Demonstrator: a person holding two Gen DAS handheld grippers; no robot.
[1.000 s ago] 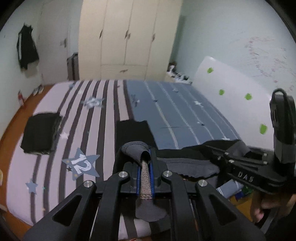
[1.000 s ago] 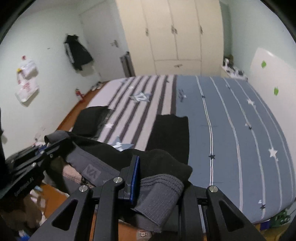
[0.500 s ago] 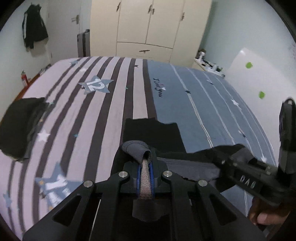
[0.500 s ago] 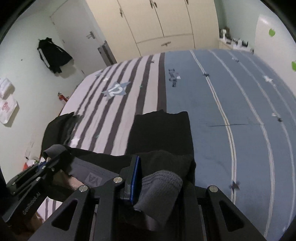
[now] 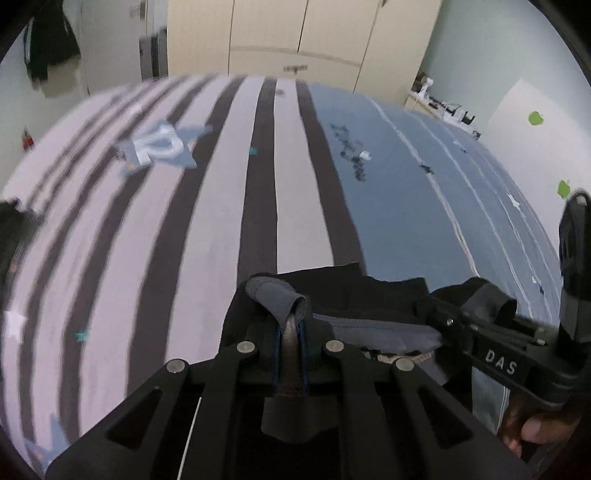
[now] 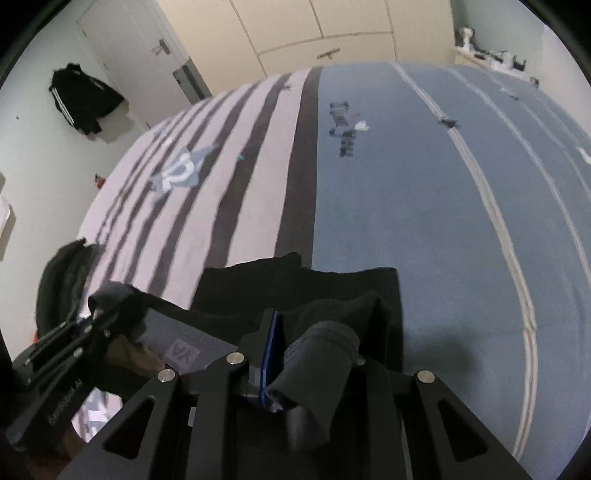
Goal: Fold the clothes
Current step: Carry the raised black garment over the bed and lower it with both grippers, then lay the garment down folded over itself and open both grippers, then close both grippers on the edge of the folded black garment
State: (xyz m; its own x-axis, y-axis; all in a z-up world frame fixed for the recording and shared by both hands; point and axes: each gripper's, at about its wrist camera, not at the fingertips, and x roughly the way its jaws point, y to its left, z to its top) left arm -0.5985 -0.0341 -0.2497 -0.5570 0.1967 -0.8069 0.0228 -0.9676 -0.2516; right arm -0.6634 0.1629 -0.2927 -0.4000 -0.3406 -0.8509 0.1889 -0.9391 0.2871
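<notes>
A black garment with a grey waistband (image 5: 373,326) hangs stretched between my two grippers over the near edge of the bed. My left gripper (image 5: 290,332) is shut on one grey waistband corner (image 5: 277,295). My right gripper (image 6: 291,354) is shut on the other waistband corner (image 6: 321,354). The right gripper shows in the left wrist view (image 5: 491,350), and the left gripper shows in the right wrist view (image 6: 92,325). The garment's black legs (image 6: 295,273) lie flat on the bed ahead of both grippers.
The bed (image 5: 406,206) has a striped white-and-dark half and a blue half. A folded black pile (image 6: 59,280) lies at the bed's left edge. Cream wardrobes (image 5: 295,33) stand behind. A black jacket (image 6: 81,99) hangs on the left wall.
Both grippers have moved forward and lower over the bed, carrying the waistband toward the garment's far end. The bed surface fills more of both views.
</notes>
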